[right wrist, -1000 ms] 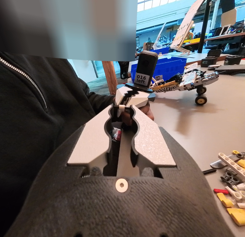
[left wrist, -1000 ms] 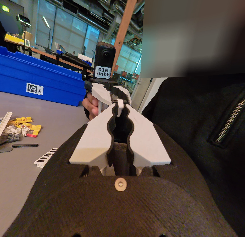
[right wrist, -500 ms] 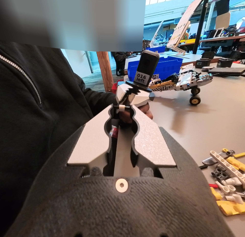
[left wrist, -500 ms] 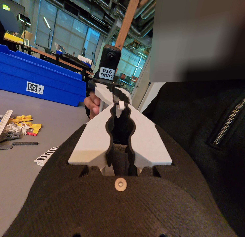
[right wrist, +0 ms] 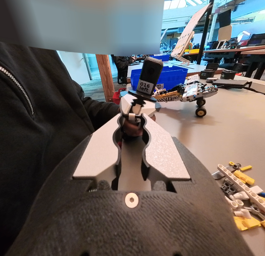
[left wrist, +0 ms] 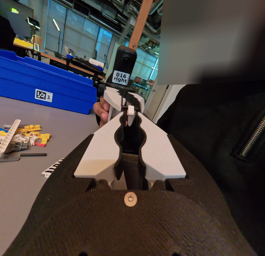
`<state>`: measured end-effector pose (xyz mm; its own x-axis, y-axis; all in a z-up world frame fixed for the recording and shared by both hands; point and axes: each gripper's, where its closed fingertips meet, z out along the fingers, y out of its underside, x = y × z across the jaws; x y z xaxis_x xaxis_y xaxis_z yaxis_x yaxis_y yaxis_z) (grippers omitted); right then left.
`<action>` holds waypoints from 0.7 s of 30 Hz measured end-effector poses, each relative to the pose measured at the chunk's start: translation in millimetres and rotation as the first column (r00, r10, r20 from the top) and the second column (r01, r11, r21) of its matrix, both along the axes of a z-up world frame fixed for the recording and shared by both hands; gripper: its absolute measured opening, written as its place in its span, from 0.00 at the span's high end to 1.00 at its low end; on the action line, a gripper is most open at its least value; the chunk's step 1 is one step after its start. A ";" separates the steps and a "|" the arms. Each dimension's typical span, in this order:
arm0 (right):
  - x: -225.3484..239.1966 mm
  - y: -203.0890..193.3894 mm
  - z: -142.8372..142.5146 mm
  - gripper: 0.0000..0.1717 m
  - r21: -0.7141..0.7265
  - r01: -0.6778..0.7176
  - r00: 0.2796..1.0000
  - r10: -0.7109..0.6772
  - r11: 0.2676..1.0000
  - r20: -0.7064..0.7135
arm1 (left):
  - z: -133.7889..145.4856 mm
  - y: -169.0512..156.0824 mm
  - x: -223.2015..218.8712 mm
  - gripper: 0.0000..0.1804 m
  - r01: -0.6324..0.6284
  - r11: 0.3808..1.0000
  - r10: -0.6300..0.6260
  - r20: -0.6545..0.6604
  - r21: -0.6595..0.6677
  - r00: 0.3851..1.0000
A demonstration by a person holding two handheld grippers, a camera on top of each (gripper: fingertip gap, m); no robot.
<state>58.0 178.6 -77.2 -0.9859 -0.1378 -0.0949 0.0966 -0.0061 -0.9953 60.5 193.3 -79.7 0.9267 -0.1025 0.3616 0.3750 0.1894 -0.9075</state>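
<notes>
The right gripper was held above the counter, close to a dark jacket. Its jaws were pinched on a short black axle, one pad at each end, so that the axle lay crosswise between the tips. A small white piece was threaded on the middle of the axle, and its tail hung below the axle.

The left gripper was pointed at the axle from the opposite side, tip to tip with the right one. Its jaws were narrowly parted about the white piece. Whether its pads were pressed on the piece could not be told.

The axle was judged light, stiff and smooth, and likely to roll or slip if taken anywhere but at its ends. The white piece was judged hard, tiny and free to turn on the axle. Its flat sides were thought the surest place for a hold.

Below the axle and to the side, loose parts in yellow, white and grey were scattered on the counter. Farther beyond the axle a wheeled model with striped panels was stood. Behind that a blue bin was seen.
</notes>
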 end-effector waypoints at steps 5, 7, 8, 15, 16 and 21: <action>-1.4 -1.0 -0.9 0.87 0.000 0.004 1.000 -0.004 1.000 0.006 | 0.5 0.5 -2.0 0.97 -0.032 0.999 0.032 -0.026 -0.003 0.999; -1.5 -2.0 -1.6 0.86 0.003 -0.001 1.000 0.001 1.000 0.018 | 0.3 0.9 -2.2 0.98 -0.032 0.999 0.032 -0.027 -0.006 0.999; -2.2 -2.7 -1.2 0.84 0.000 0.001 1.000 -0.001 1.000 0.027 | 0.1 0.9 -2.3 0.98 -0.030 1.000 0.030 -0.025 -0.006 0.999; -14.8 3.4 9.7 0.78 -0.091 0.033 0.994 -0.023 0.995 0.108 | 3.7 -5.0 -11.8 0.98 -0.099 0.995 0.100 -0.044 0.024 0.994; -15.9 4.2 11.5 0.78 -0.102 0.037 0.993 -0.026 0.994 0.114 | 3.8 -5.1 -12.6 0.98 -0.107 0.994 0.108 -0.049 0.023 0.993; -22.8 0.0 12.8 0.73 -0.126 0.073 0.987 -0.053 0.989 0.154 | 6.5 -8.8 -19.3 0.98 -0.183 0.982 0.186 -0.098 0.041 0.978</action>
